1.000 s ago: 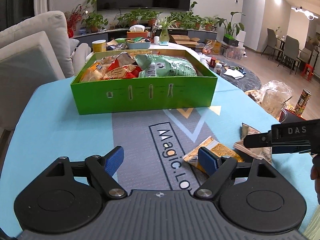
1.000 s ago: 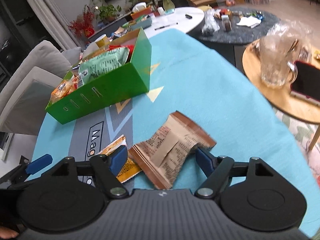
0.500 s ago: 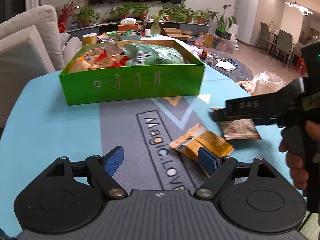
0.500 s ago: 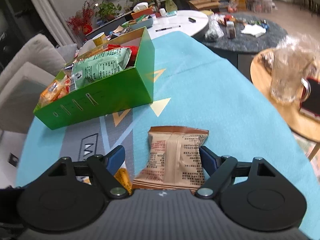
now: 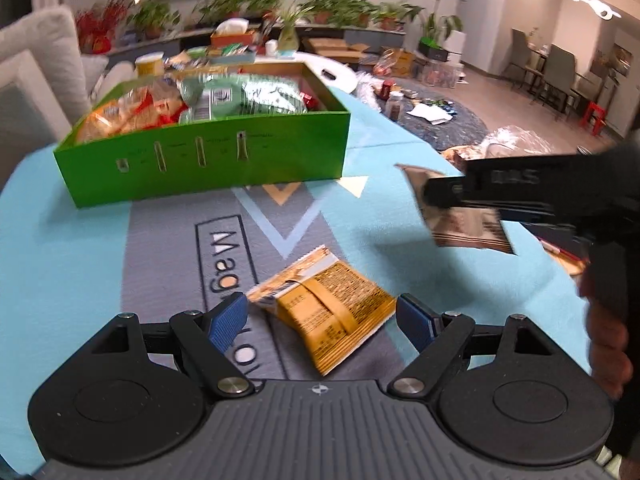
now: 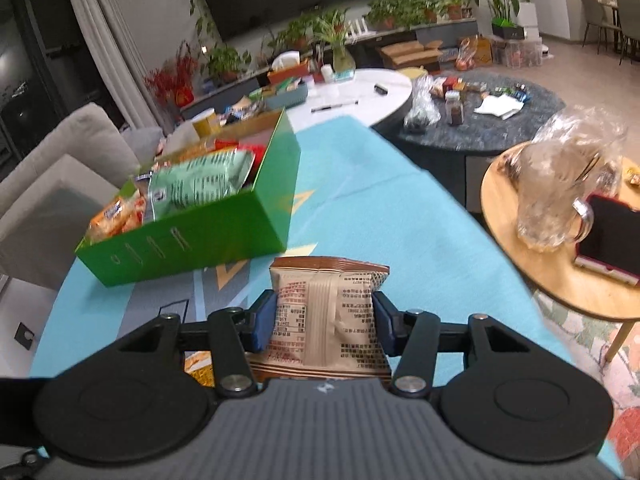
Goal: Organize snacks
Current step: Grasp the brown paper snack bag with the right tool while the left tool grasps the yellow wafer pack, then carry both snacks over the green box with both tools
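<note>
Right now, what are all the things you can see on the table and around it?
green box: one, green, far side of the blue mat, filled with snack bags
yellow snack packet: one, yellow, lying on the mat between the left fingers
brown snack packet: one, brown, lifted off the mat, pinched by the right fingers
blue mat: one, blue and grey, covering the table
round wooden table: one, tan, right of the mat, holding a clear bag
sofa: one, grey, left of the box
left gripper: black, blue pads, open
right gripper: black, blue pads, holding the brown packet
</note>
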### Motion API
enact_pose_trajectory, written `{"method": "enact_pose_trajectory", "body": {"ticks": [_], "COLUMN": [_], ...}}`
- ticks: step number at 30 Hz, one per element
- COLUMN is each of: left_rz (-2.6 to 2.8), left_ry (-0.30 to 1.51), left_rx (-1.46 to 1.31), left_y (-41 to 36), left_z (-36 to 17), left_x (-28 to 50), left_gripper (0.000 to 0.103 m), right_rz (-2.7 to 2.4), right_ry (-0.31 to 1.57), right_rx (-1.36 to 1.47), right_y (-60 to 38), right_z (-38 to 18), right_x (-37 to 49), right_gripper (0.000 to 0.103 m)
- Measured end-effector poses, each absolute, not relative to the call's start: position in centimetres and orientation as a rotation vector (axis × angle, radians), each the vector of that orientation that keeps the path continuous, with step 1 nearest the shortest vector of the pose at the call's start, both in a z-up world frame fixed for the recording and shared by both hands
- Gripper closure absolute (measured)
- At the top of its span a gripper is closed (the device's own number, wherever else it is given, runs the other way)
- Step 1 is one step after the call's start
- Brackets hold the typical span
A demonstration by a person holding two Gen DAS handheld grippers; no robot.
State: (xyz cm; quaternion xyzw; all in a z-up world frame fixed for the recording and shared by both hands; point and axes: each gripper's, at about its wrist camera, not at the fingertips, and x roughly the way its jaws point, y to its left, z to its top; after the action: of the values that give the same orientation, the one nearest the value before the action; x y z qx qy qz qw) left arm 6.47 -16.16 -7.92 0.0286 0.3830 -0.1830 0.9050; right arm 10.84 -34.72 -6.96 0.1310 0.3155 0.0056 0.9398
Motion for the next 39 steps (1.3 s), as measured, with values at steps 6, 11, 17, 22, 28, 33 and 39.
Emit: {"method": "enact_pose_trajectory", "body": {"ticks": [6,11,17,22,28,33,39], "left_rz": [-0.317,-0.303,-0.311,-0.331,-0.345,-0.347,-0.332], "left_ry": [0.822,0.812,0.787,0.777,0.772,0.759,0.718], "left_rx": [0.037,0.089,0.145,0.154,0.162,0.152,0.135], "left_y": [-17.7,-18.8,-18.7,-18.2,-17.5,-16.2,-14.4], "left_z": [-8.6,-9.2,-9.9,-9.6,-9.4,-9.1,-8.0], "left_x": [8.2,9.2,8.9,8.4,7.7,7.1,6.8], "left_gripper": [0.024,0.024,0.028,0.043,0.048,0.049,0.049], "right_rz": [0.034,0.043,0.048,0.062,0.072,0.079,0.1], "right_ry": [0.608,0.598,0.594,0.592,0.597,0.602,0.609], "right_rx": [0.268,0.287,0.301,0.3,0.287,0.276,0.251], "right_y": [-35.6,-36.3,-36.8,-36.4,-35.6,-34.7,-33.1], "right_z": [-6.5,-6.6,-6.8,-6.7,-6.4,-6.0,-5.7], "right_x": [10.3,10.4,10.3,10.1,9.9,9.6,9.6], "right_gripper": [0.034,0.034,0.034,0.034,0.034,0.034,0.034]}}
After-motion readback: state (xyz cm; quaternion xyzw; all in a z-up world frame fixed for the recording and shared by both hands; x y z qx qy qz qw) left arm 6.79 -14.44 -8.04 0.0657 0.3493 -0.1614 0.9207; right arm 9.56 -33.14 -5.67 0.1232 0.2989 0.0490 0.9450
